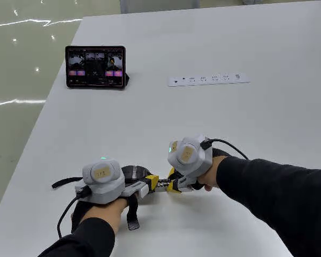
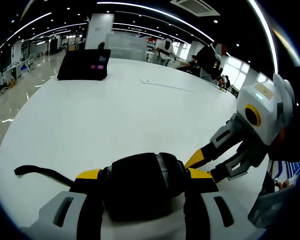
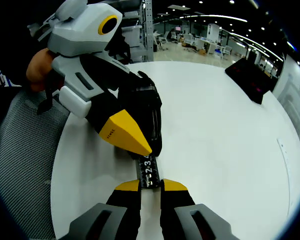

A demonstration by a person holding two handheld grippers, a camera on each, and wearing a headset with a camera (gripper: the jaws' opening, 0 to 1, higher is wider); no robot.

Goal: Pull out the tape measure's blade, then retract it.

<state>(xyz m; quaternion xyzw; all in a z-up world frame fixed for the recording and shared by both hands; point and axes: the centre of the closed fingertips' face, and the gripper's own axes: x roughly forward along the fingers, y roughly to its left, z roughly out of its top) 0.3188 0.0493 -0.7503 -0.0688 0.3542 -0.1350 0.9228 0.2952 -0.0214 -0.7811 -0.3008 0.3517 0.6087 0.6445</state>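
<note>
Blade extraction goes best if I draw my right tool, closed on the blade's tip, straight and level away from the tape measure, which my left tool clamps on the desk.

The tape measure's blade bears the numbers 2 and 3; the tablet's screen text is too small to read.
</note>
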